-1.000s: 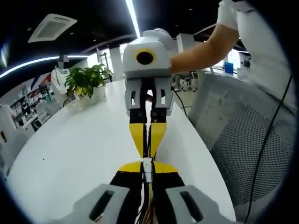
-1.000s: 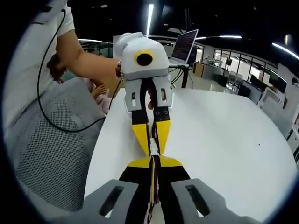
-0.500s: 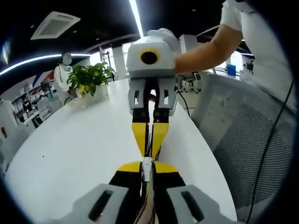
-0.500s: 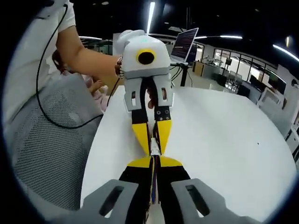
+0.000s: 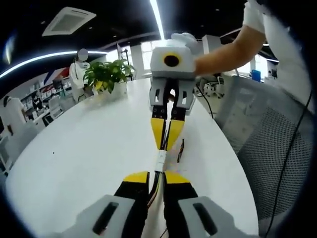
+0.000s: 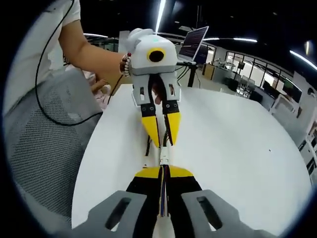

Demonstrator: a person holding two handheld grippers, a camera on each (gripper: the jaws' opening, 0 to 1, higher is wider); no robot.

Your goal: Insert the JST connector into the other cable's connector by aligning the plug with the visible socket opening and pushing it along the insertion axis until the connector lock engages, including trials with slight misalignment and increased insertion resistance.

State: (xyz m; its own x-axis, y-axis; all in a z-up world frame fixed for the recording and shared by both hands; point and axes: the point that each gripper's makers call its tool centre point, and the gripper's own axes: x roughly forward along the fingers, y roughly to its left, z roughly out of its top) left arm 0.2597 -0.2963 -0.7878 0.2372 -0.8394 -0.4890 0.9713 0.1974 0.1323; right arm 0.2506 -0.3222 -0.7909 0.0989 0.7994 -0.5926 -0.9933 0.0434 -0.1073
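Note:
A small white JST connector (image 5: pixel 161 158) hangs over the white table (image 5: pixel 84 148), with thin coloured wires (image 5: pixel 155 188) running back between my left gripper's (image 5: pixel 157 174) yellow-tipped jaws. Those jaws stand a little apart, open, and the wires lie loose in the gap. Opposite, my right gripper (image 5: pixel 166 148) points at me with its tips together just beyond the connector. In the right gripper view the connector (image 6: pixel 163 159) sits just past my right gripper (image 6: pixel 164 171), which is shut on its cable (image 6: pixel 162 196). The left gripper (image 6: pixel 165 145) faces it with its fingertips spread.
A person's bare arm (image 5: pixel 223 47) holds the far gripper. A mesh chair (image 5: pixel 270 148) stands beside the table's edge. A potted plant (image 5: pixel 106 77) stands at the far end of the table, and a laptop (image 6: pixel 194 44) at the opposite end. A short dark wire (image 5: pixel 181 148) lies on the table.
The two grippers have drawn apart. The left gripper's jaws have spread and backed off the connector, which stays at the right gripper's tips.

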